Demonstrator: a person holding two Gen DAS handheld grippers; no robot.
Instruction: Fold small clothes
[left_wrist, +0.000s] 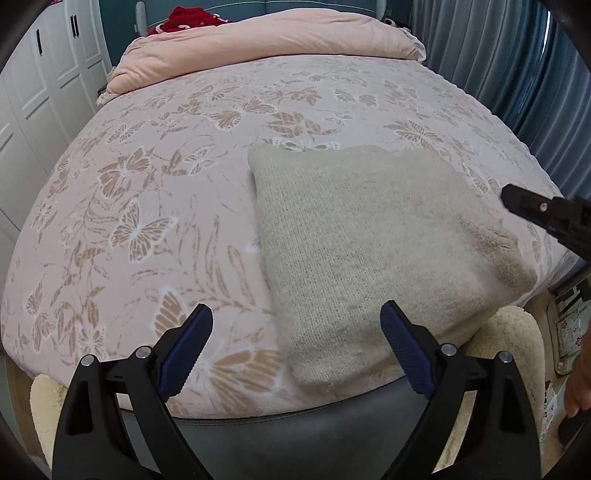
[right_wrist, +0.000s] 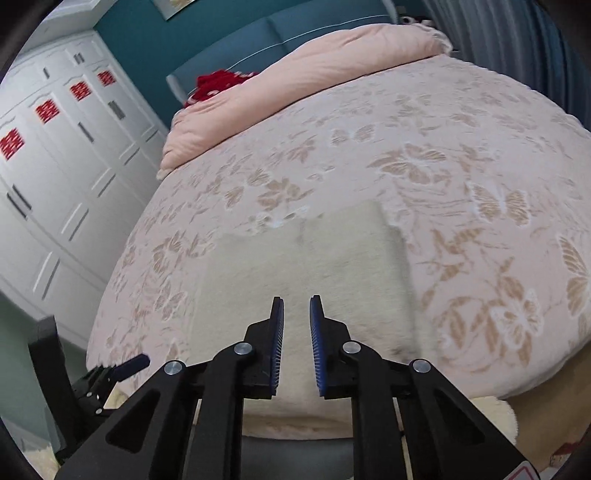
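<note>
A beige knit garment (left_wrist: 369, 251) lies folded in a flat rectangle on the pink butterfly bedspread (left_wrist: 155, 206), near the bed's front edge. My left gripper (left_wrist: 295, 317) is open and empty, its blue pads above the garment's near left corner. My right gripper (right_wrist: 297, 306) hovers over the same garment (right_wrist: 332, 266), its jaws narrowly apart with nothing between them. The right gripper's black tip (left_wrist: 524, 203) also shows at the right edge of the left wrist view, and the left gripper (right_wrist: 125, 365) shows at the lower left of the right wrist view.
A pink rolled duvet (left_wrist: 266, 40) and a red item (left_wrist: 192, 18) lie at the head of the bed. White wardrobe doors (right_wrist: 55, 177) stand at the left, blue curtains (left_wrist: 517, 66) at the right. A dark bed frame edge (left_wrist: 280, 435) and a cream fleece (left_wrist: 513, 343) lie below.
</note>
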